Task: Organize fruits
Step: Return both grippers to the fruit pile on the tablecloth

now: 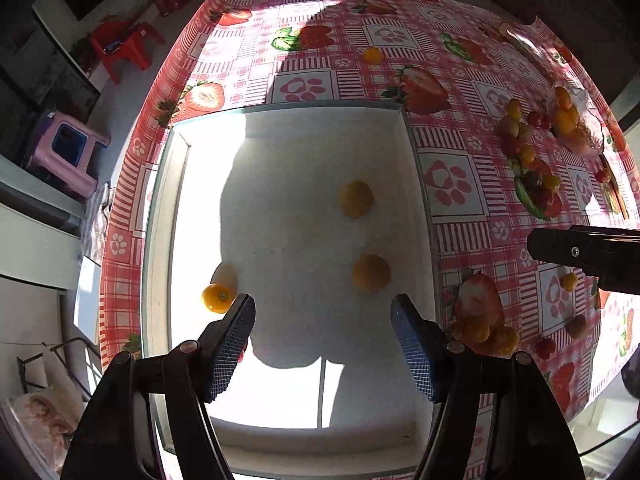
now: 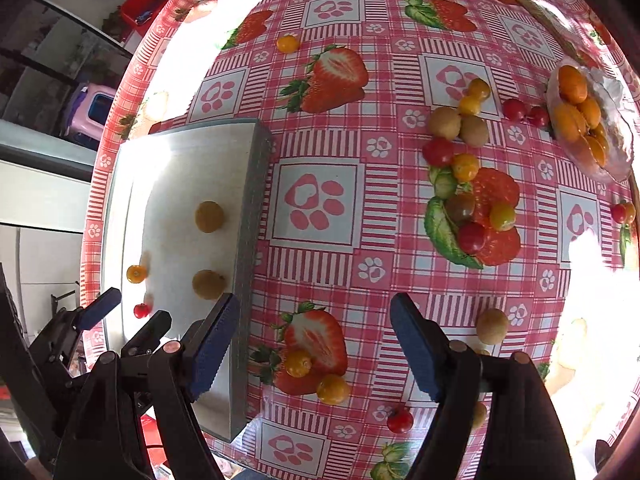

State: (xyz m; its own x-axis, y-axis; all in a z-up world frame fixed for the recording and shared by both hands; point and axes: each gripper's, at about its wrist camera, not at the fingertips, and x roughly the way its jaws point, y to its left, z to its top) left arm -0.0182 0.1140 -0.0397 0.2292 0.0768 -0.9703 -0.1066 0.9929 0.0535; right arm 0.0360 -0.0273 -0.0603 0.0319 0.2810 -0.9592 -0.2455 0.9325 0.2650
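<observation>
Strawberry tablecloth (image 2: 320, 152) carries scattered fruits (image 2: 466, 200); white tray (image 1: 280, 152) lies lengthwise; both grippers' jaws released.

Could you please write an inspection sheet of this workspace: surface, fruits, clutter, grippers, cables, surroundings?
Surface: table with strawberry-print tablecloth.
Job's things: white tray holding two yellow fruits, an orange tomato and a red one; mixed fruits loose on the cloth; clear bowl of orange fruits.
Clutter: nothing seen.
Grippers: left gripper open above the tray; right gripper open above the cloth.
Cables: nothing seen.
Surroundings: pink stool, red chair.
</observation>
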